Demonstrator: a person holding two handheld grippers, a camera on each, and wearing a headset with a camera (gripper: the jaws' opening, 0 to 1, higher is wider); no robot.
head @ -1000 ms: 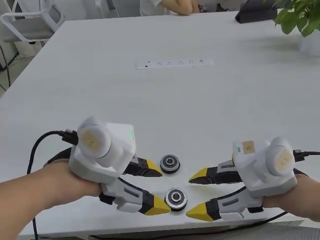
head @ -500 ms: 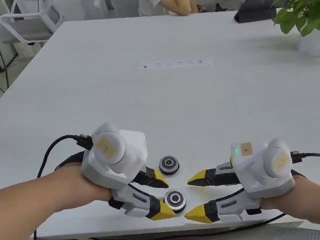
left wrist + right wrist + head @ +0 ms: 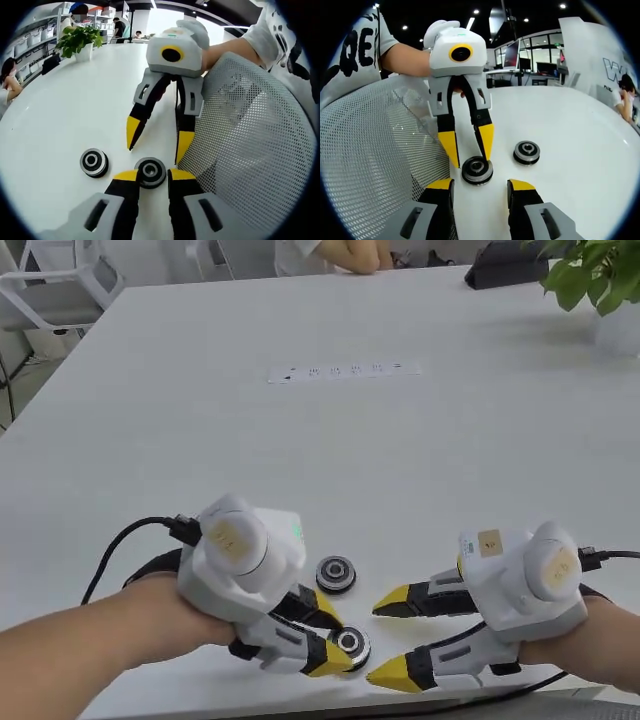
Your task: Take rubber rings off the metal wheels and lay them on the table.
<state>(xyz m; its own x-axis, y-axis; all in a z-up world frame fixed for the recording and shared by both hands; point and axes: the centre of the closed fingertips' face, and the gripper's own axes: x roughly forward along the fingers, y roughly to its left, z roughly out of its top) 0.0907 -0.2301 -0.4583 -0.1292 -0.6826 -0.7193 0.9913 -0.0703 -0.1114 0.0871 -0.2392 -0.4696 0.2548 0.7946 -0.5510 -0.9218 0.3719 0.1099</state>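
Observation:
Two metal wheels with black rubber rings lie flat near the table's front edge: a near wheel (image 3: 351, 643) (image 3: 150, 171) (image 3: 477, 170) and a far wheel (image 3: 335, 574) (image 3: 94, 162) (image 3: 526, 152). My left gripper (image 3: 334, 641) (image 3: 153, 175) (image 3: 469, 155) comes in from the left. Its yellow tips stand open at the near wheel's edge, one on each side. My right gripper (image 3: 386, 638) (image 3: 155, 147) (image 3: 480, 185) faces it from the right, open, its tips a little short of the same wheel, holding nothing.
A white power strip (image 3: 345, 370) lies mid-table. A potted plant (image 3: 590, 280) and a black object (image 3: 510, 262) stand at the far right, and a person's hand (image 3: 350, 252) rests at the far edge. A mesh chair back (image 3: 245, 130) is close behind the front edge.
My left gripper has moved right, up to the near wheel, and its jaws have narrowed toward it. The right gripper has hardly moved. Both wheels lie where they were.

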